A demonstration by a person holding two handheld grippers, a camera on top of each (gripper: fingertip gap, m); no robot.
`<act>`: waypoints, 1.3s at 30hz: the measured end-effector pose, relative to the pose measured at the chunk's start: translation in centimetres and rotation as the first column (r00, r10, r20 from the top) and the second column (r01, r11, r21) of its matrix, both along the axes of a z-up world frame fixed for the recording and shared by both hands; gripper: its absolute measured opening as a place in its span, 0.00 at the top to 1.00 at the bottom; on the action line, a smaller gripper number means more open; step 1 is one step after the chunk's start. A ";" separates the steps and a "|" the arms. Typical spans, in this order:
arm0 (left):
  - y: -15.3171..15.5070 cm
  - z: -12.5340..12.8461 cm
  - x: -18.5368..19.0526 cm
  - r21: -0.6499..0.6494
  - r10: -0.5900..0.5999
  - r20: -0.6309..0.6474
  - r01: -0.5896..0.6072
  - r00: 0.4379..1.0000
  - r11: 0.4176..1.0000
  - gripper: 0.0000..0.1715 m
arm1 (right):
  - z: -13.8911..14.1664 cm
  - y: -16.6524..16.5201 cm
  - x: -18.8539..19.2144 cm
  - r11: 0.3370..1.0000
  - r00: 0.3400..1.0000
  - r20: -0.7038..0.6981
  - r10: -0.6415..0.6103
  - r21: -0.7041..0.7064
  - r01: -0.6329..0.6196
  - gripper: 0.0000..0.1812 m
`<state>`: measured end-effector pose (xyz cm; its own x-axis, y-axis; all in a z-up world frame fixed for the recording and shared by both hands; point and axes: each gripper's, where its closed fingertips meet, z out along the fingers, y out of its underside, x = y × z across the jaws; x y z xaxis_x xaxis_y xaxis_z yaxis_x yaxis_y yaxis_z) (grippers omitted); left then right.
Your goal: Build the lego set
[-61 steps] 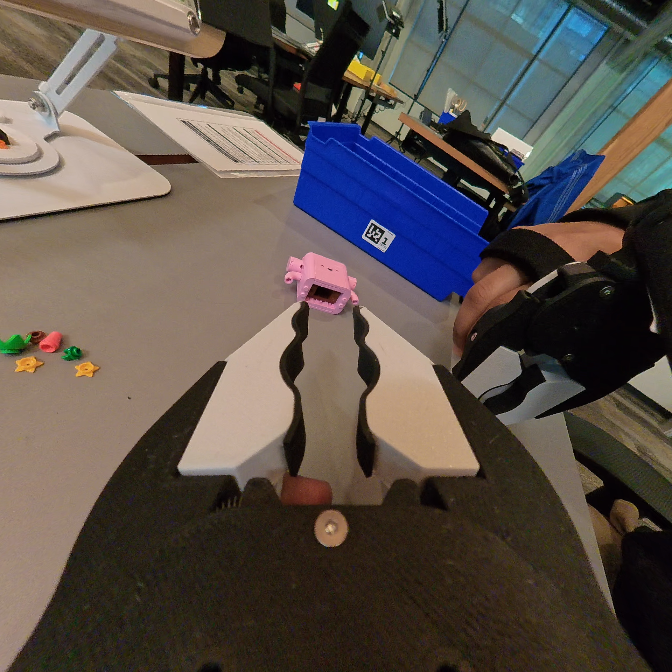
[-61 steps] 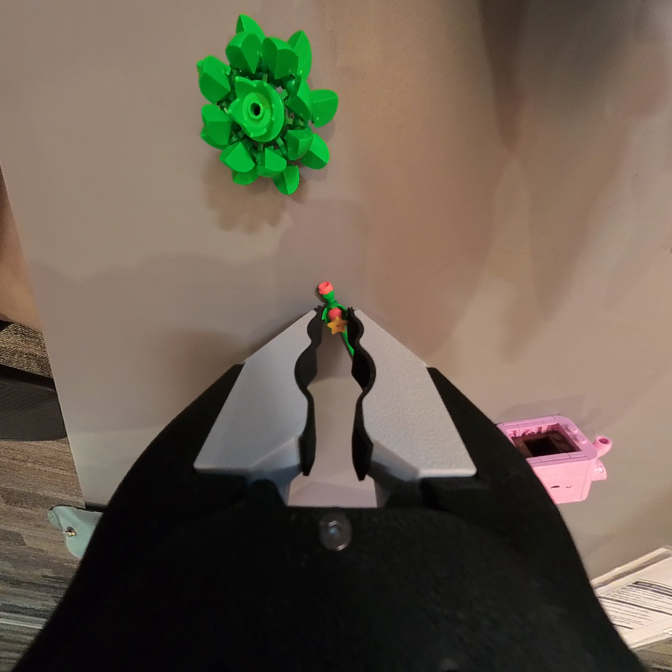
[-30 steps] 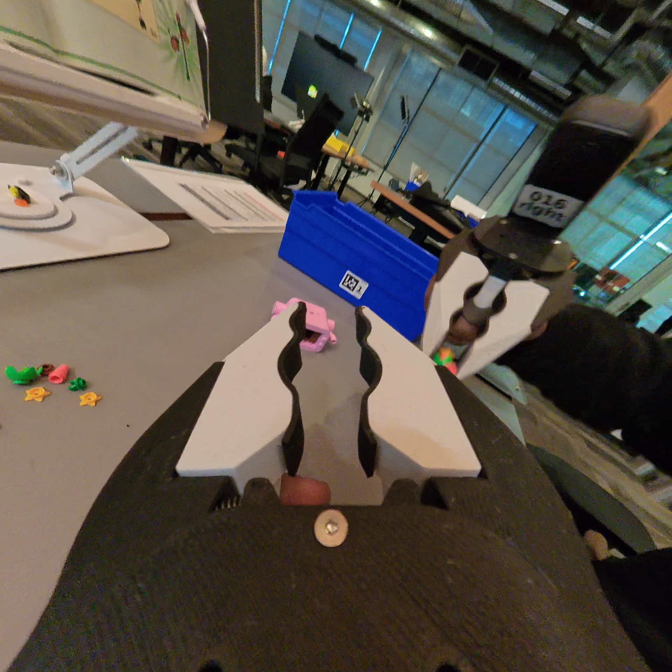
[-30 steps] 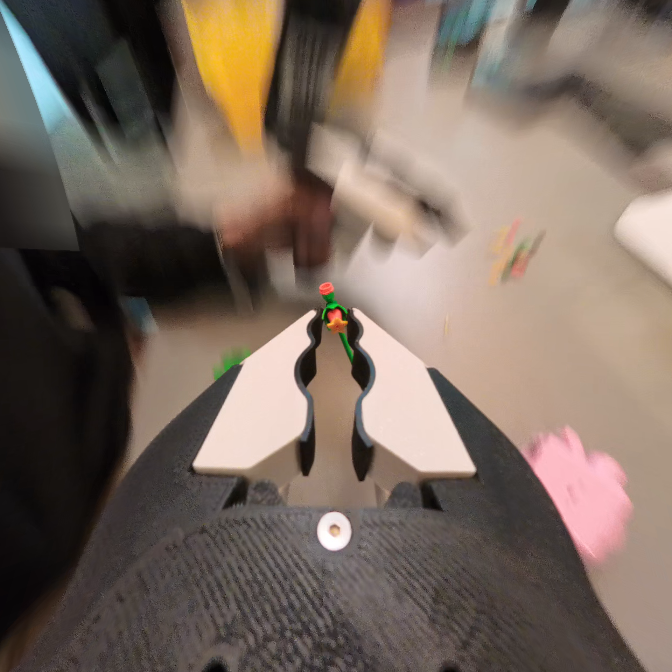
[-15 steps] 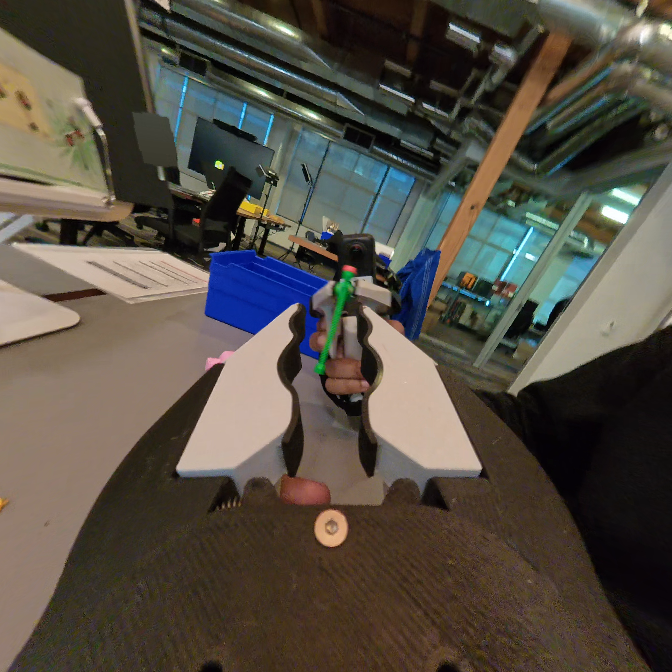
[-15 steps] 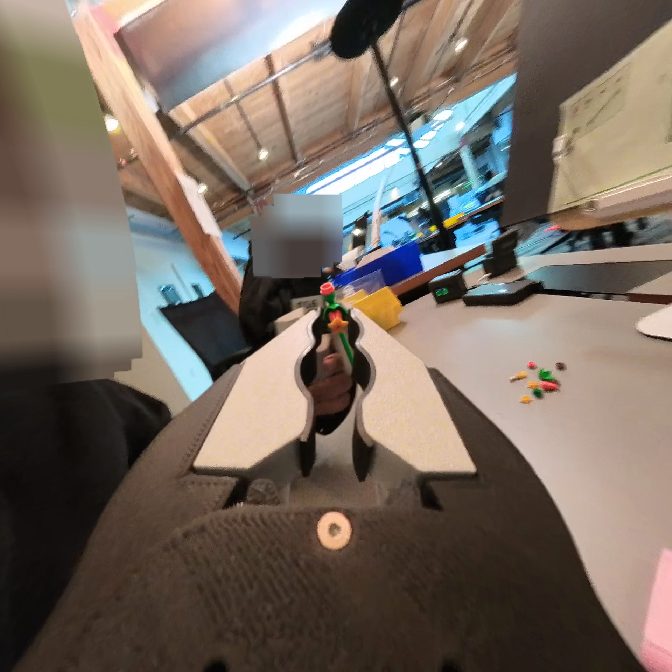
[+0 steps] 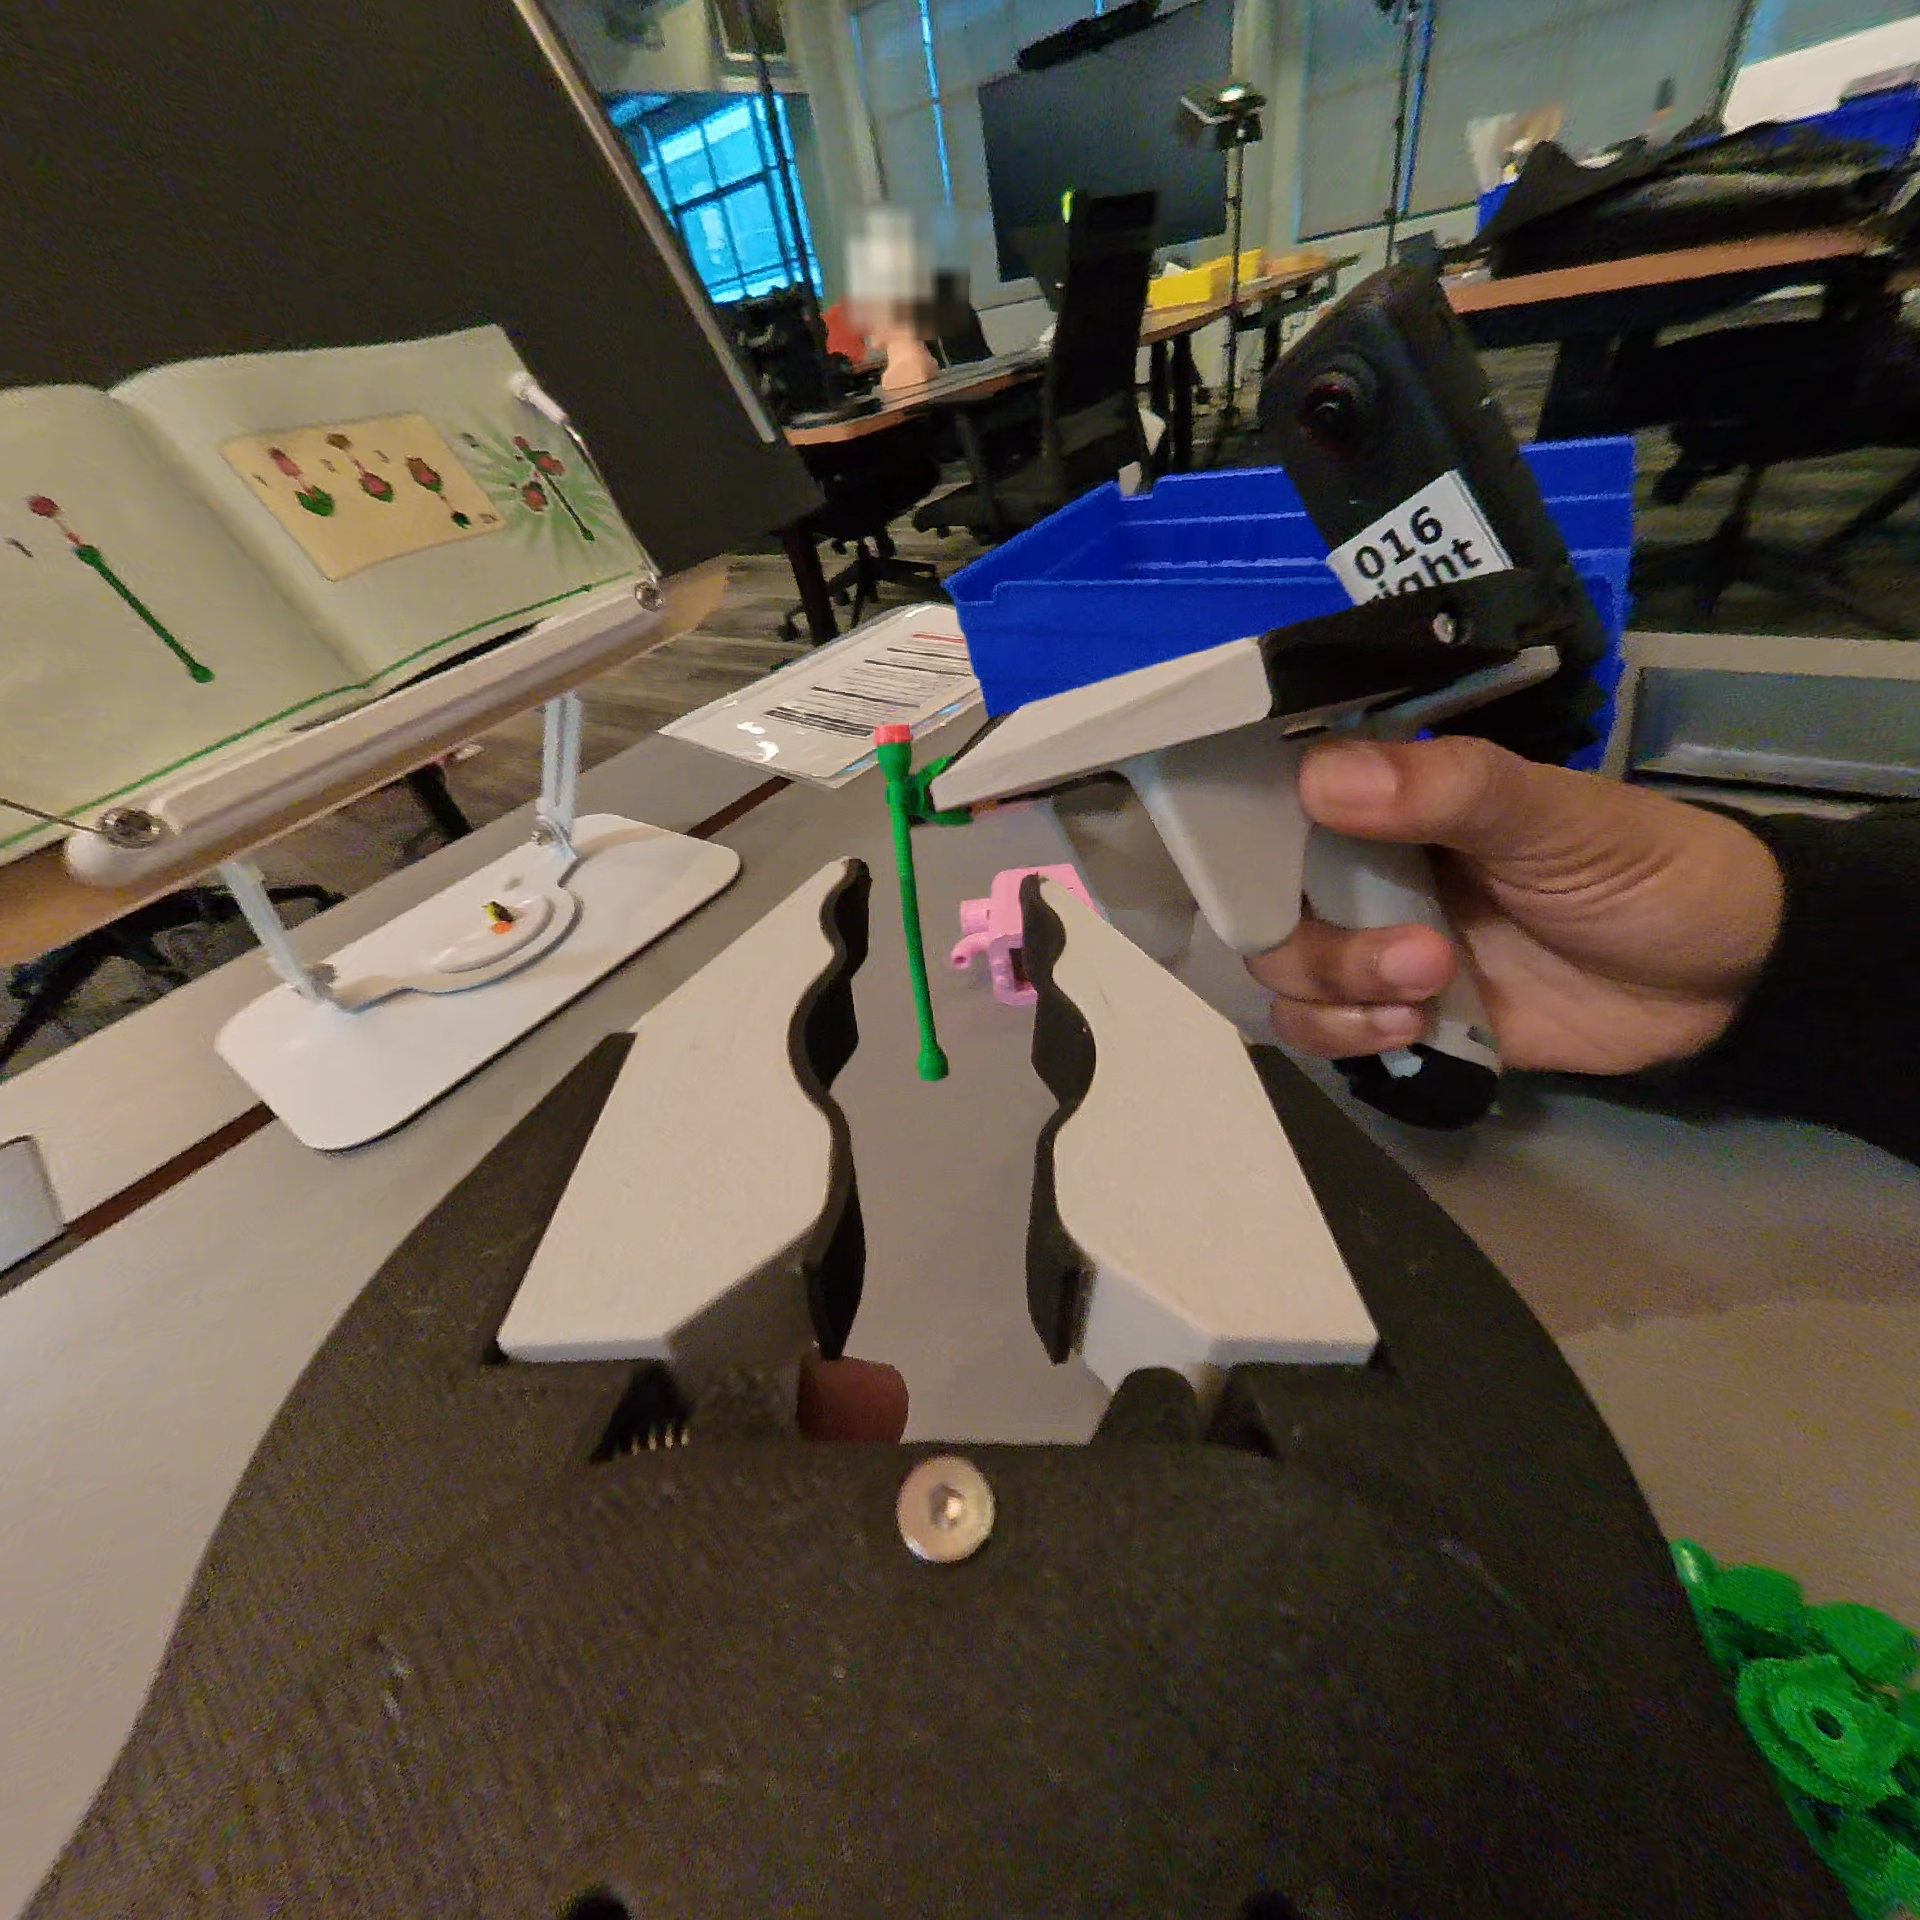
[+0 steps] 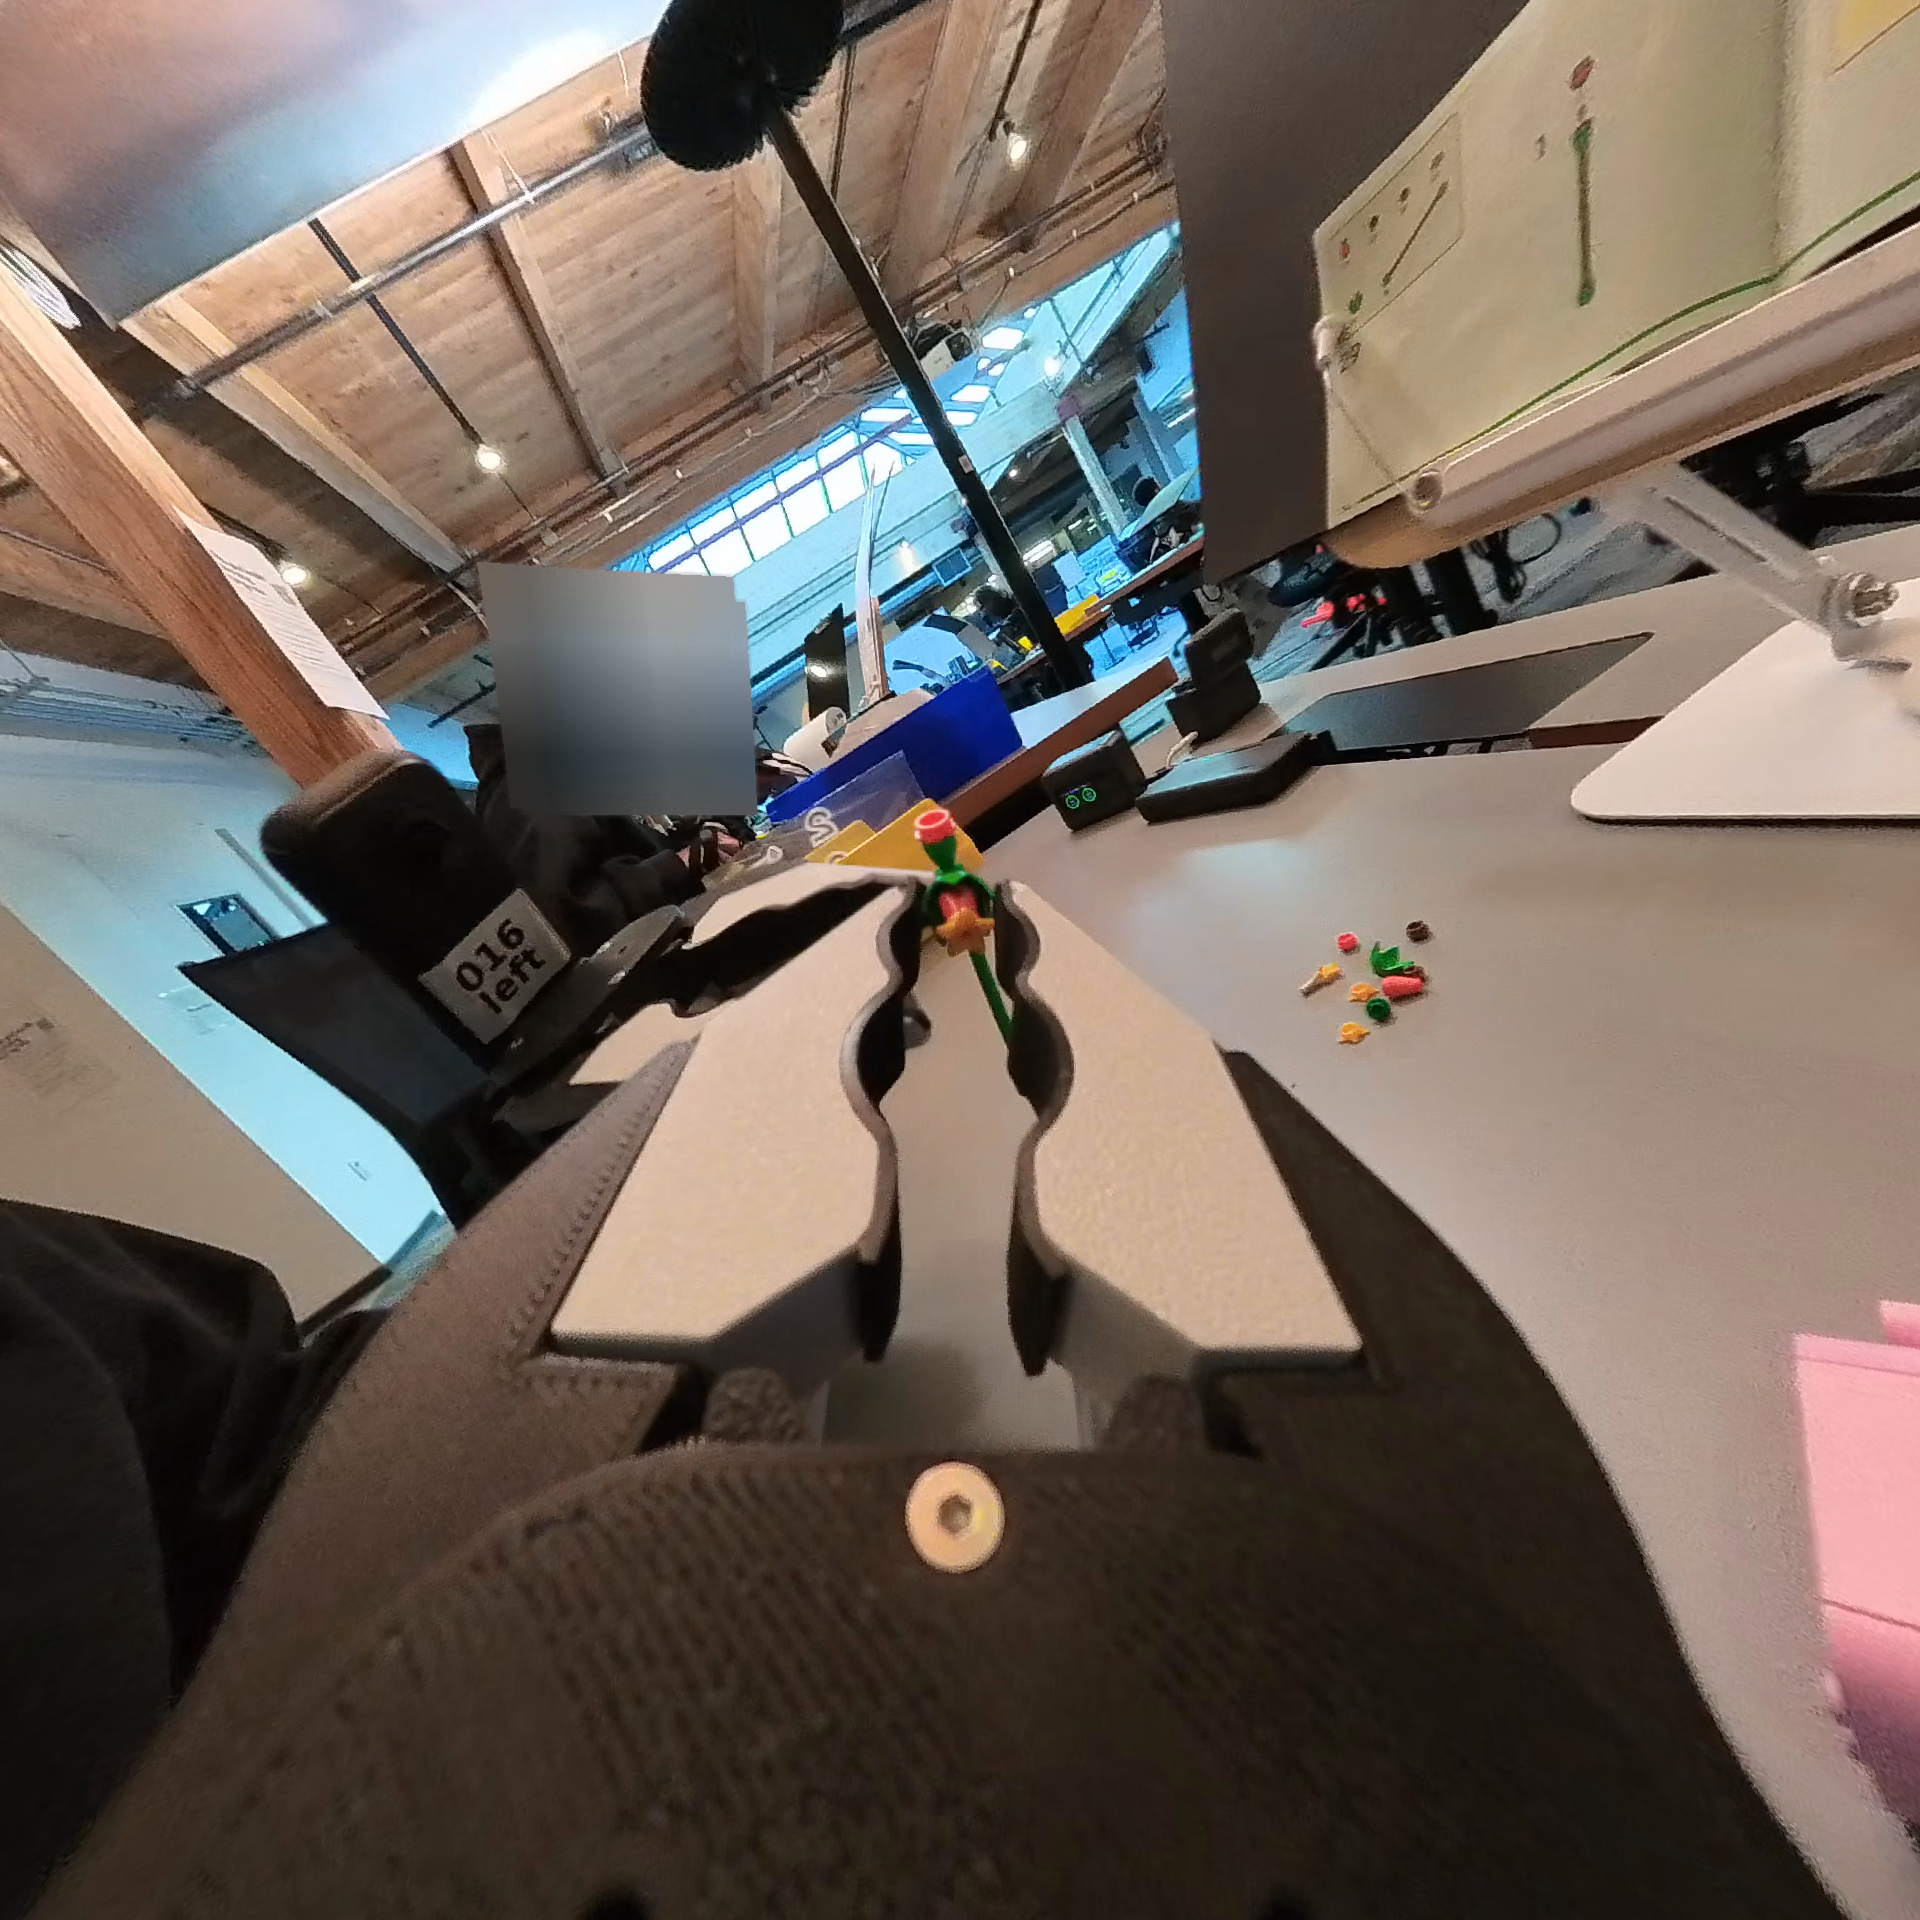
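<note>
The right tool [image 7: 940, 795] pinches a green flower stem [image 7: 910, 914] near its top, upright between the empty, parted fingers of the left tool [image 7: 943, 894]. Both tools carry white labels. A grey tabletop [image 8: 1558, 1039] holds loose small pieces [image 8: 1377, 982] in an open-plan workshop.

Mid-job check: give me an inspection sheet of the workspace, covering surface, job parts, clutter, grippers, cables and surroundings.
Surface: grey table, mostly bare.
Job's things: green flower stem with red bud, held upright above the table; pink block on the table behind it; green leafy rosette at near right; small loose pieces in a cluster; open instruction booklet on a stand.
Clutter: blue bin; printed sheet.
Grippers: right gripper shut on the stem's upper part; left gripper open, the stem's lower end between its fingers, untouched.
Cables: nothing seen.
Surroundings: office desks, chairs, people seated.
</note>
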<state>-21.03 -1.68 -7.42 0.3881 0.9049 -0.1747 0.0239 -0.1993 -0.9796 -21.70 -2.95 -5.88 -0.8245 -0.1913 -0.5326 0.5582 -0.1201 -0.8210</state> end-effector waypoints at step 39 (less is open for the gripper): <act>-0.1 1.1 0.4 0.082 -0.028 -0.042 0.031 0.999 0.996 0.88 | 0.0 0.0 0.4 1.000 0.999 -0.035 -0.009 0.006 0.009 0.94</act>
<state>-20.61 -1.77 -6.35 0.4091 0.9051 -0.1161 -0.0208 -0.1180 -0.9928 -21.34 -2.94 -5.91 -0.8446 -0.1805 -0.5041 0.5276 -0.1203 -0.8409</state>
